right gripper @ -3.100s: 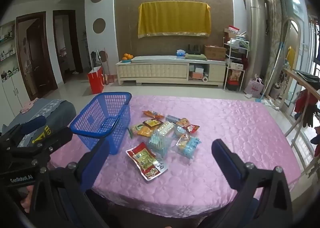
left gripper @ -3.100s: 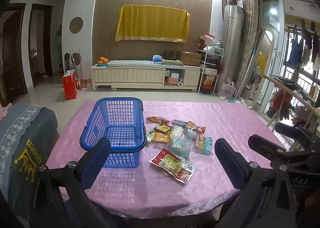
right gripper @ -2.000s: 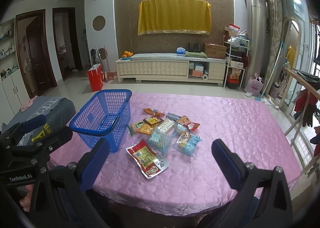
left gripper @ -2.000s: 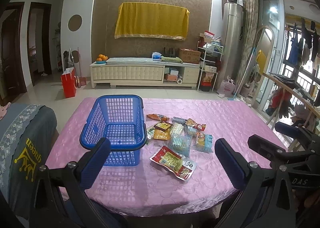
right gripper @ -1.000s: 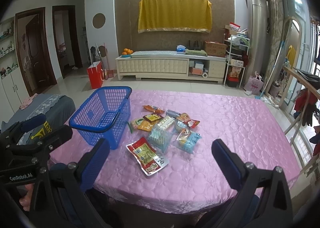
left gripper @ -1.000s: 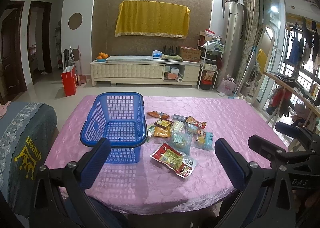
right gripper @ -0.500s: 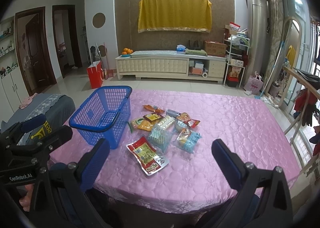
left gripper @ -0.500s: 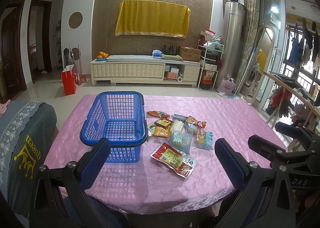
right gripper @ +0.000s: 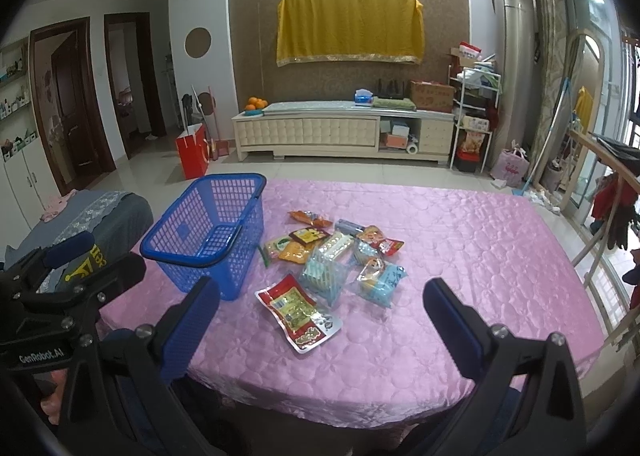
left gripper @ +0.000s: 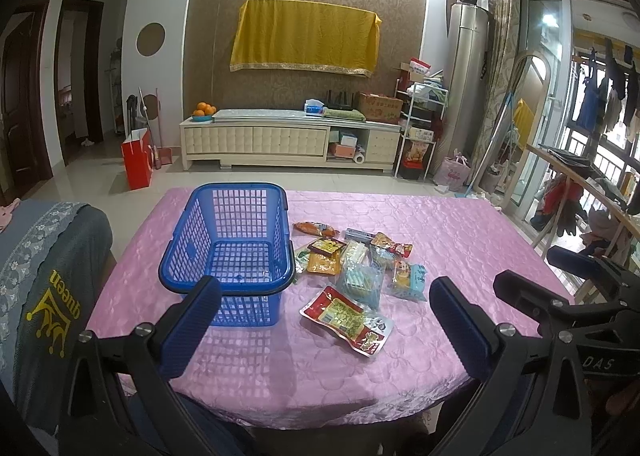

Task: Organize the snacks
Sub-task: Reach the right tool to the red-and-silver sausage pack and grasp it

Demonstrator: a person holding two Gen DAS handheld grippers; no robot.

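An empty blue plastic basket [left gripper: 228, 240] [right gripper: 208, 230] stands on the left part of a table with a pink cloth [left gripper: 460, 232] [right gripper: 460, 240]. Just right of it lies a cluster of several snack packets [left gripper: 356, 256] [right gripper: 332, 252]. The nearest is a red and yellow packet [left gripper: 346, 318] [right gripper: 298, 312]; a light blue one [left gripper: 408, 276] [right gripper: 380, 276] lies beside it. My left gripper [left gripper: 324, 316] hangs open above the near table edge, nothing between its fingers. My right gripper [right gripper: 320, 316] is open too, at the same height, clear of the packets.
A chair back with a grey cover [left gripper: 44, 280] stands at the table's left. The other gripper's body shows at the right edge in the left wrist view [left gripper: 568, 296] and at the left edge in the right wrist view [right gripper: 56, 296]. A railing [left gripper: 580, 184] runs along the right.
Both grippers have risen and tilted slightly, so basket and packets sit a little lower and nearer in view. Nothing on the table has moved; both grippers stay open.
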